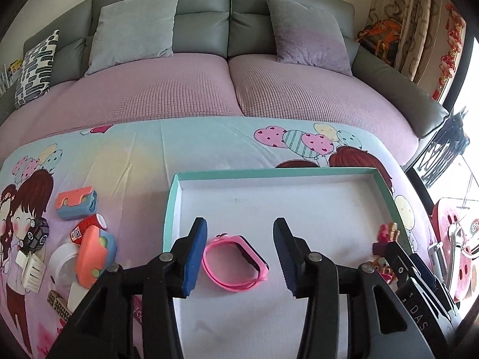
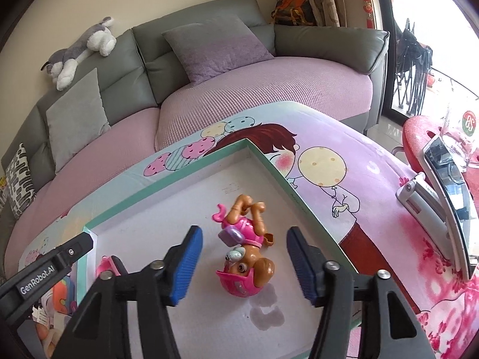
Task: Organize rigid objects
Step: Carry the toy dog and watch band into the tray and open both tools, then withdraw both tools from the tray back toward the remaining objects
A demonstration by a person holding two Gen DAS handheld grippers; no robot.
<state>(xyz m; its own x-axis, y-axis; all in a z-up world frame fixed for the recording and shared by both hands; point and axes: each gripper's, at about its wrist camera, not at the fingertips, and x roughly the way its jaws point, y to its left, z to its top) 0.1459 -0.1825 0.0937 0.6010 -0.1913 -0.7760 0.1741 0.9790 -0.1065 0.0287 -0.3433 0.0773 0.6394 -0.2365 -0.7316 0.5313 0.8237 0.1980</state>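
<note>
Teal-rimmed tray (image 1: pixel 170 206) lies on a cartoon-printed cloth (image 1: pixel 131 155) covering the surface in front of a grey sofa (image 1: pixel 203 27). Inside the tray, near its front left part, a pink wristband (image 1: pixel 232 261) lies flat between the blue pads of the left gripper (image 1: pixel 239 257), whose jaws stand spread and clear of it. Toward the tray's right wall, a toy dog figure (image 2: pixel 244 251) in a pink helmet lies on its back between the spread jaws of the right gripper (image 2: pixel 244 264), untouched by either pad. Outside the tray's left wall sit several orange-and-blue toys (image 1: pixel 95 252) and a red can (image 1: pixel 86 227).
</note>
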